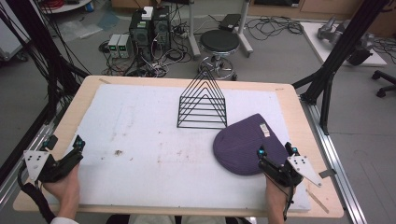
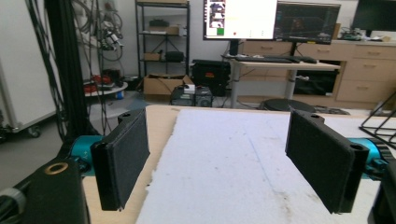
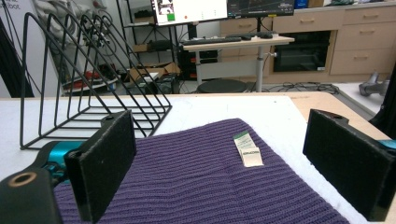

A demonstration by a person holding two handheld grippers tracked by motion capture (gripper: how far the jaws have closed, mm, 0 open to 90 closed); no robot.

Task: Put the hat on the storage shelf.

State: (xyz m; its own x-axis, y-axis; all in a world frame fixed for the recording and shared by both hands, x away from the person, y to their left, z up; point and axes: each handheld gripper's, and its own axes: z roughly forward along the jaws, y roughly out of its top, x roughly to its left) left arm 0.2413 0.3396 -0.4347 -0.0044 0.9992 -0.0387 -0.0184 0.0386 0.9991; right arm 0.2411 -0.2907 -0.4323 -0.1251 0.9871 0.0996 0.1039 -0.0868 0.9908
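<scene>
Nearby, wire rack (image 1: 202,100) just behind purple beanie (image 1: 247,144), white mat (image 1: 154,154) beneath.

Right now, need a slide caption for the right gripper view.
Open right tool poised over purple ribbed knit beanie, black wire triangular rack behind on white mat.

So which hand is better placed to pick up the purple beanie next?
Right. The right gripper sits at the near edge of the purple beanie, jaws open over its knit. The left gripper is open too, but at the table's far left corner, with nothing between its jaws.
</scene>
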